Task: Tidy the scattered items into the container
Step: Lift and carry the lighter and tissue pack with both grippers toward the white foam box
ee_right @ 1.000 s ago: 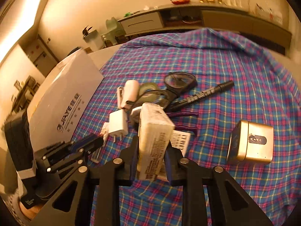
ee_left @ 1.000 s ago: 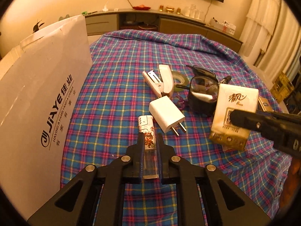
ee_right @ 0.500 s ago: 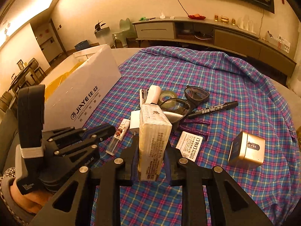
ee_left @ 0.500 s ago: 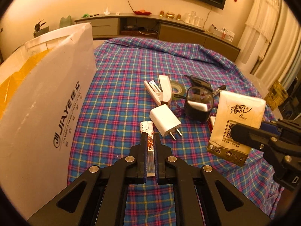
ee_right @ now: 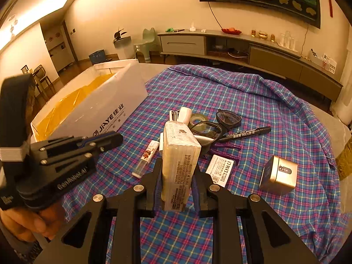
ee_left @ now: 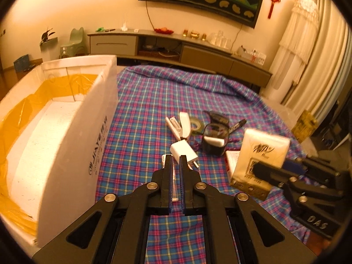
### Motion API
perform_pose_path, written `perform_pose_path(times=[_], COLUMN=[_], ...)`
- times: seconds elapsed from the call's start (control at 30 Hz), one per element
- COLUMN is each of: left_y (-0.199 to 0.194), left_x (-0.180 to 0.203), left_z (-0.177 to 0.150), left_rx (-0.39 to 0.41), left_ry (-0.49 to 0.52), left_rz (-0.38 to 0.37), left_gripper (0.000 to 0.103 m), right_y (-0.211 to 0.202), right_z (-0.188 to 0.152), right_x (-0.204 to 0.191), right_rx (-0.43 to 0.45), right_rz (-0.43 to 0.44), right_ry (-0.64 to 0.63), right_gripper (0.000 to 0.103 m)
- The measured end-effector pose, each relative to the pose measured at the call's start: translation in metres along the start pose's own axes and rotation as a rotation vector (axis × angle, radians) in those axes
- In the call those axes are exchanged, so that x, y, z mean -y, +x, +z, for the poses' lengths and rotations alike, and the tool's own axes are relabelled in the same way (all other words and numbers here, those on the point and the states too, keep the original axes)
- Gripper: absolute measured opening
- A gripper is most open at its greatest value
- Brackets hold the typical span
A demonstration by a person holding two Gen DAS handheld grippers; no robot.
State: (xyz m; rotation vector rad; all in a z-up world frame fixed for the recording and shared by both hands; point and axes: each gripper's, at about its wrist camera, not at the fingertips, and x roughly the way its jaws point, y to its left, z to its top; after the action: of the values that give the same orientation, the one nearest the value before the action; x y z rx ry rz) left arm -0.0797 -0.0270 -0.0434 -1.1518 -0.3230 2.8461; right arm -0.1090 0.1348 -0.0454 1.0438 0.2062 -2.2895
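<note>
Right gripper: jaws clamped on a tissue pack, held upright and clear of the plaid-covered bench.
Left gripper: jaws drawn to a narrow slit, nothing held. Hangs above a lighter that lies flat on the cloth.
Just beyond: white charger plug, stapler, tape roll, glasses, black marker, staples box. Gold tin off to the right, apart from the rest.
Container: white box with yellow lining, at the left edge of the bench, no items seen inside.
Hazards, as judged:
- Soft pack pinched low, so liable to sag or slip on the carry.
- Left gripper between pack and box, so a possible knock.
- Tall box wall likely to catch a low pass.
- Lighter ungripped, so liable to be left behind.
</note>
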Motion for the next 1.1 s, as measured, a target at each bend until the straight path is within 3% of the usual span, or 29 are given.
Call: perform_pose_path(times=[0.43, 0.53, 0.6, 0.73, 0.83, 1.03, 1.07, 1.1], left_y=[-0.056, -0.06, -0.045, 0.002, 0.04, 0.092, 0.097, 0.098], left_x=[-0.029, -0.036, -0.035, -0.012, 0.005, 0.015, 0.015, 0.016], left_z=[0.012, 0.011, 0.007, -0.004, -0.01, -0.028, -0.032, -0.033], left_rx=[0.105, 0.106, 0.049, -0.065, -0.121, -0.204, -0.204, -0.195], left_ry=[-0.074, -0.083, -0.074, -0.005, 0.05, 0.088, 0.097, 0.111], left_rz=[-0.095, -0.08, -0.105, -0.07, 0.015, 0.103, 0.123, 0.147], left_gripper=[0.006, 0.006, 0.006, 0.039, 0.04, 0.043, 0.034, 0.019], right_y=[-0.024, -0.025, -0.024, -0.02, -0.017, -0.017, -0.018, -0.019], right_z=[-0.005, -0.004, -0.004, -0.005, -0.007, -0.009, -0.009, -0.009], right_x=[-0.033, -0.039, -0.038, -0.027, -0.013, 0.001, 0.001, 0.002], right_rx=[0.07, 0.079, 0.08, 0.068, 0.056, 0.044, 0.043, 0.044], right_rz=[0.006, 0.008, 0.004, -0.011, -0.014, -0.006, -0.003, 0.0], right_ry=[-0.01, -0.009, 0.002, 0.037, 0.073, 0.102, 0.101, 0.102], right_gripper=[0.025, 0.025, 0.025, 0.025, 0.025, 0.024, 0.024, 0.024])
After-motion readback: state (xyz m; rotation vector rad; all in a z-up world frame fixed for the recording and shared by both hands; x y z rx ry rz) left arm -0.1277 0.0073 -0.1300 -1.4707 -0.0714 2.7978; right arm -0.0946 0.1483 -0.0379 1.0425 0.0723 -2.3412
